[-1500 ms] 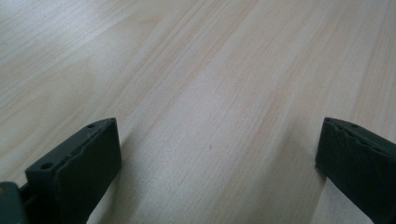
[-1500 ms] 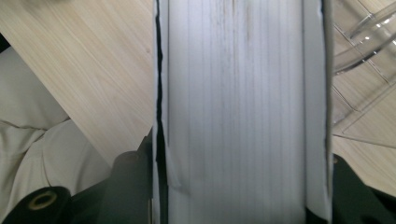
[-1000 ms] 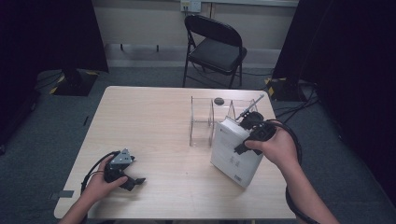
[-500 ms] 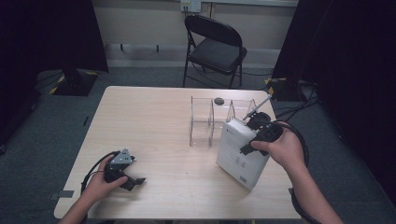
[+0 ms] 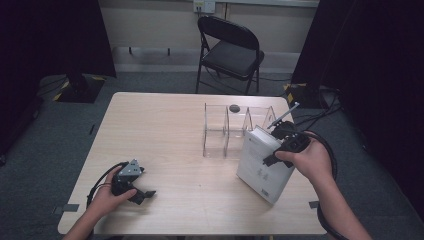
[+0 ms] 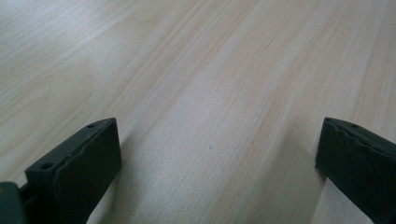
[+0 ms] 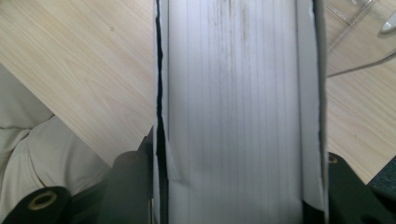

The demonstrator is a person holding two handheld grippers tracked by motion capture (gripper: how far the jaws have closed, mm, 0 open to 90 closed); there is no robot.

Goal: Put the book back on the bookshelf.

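The right gripper point(image 5: 272, 159) pinches a thick white book point(image 5: 264, 165) across its page block; in the right gripper view the two black jaws press against the covers on either side of the book point(image 7: 238, 112), whose page edges face the camera. From the high view the book stands tilted on the right part of the bench point(image 5: 165, 125), its lower end resting on the wood near the front edge and its top leaning toward the clear acrylic rack point(image 5: 225, 131), which stands just beside it at the far side. The left gripper point(image 5: 142, 195) rests on the bench near the front left corner, held in the person's left hand point(image 5: 107, 197), well apart from the book. Its jaws stand spread wide with only bare wood between them.
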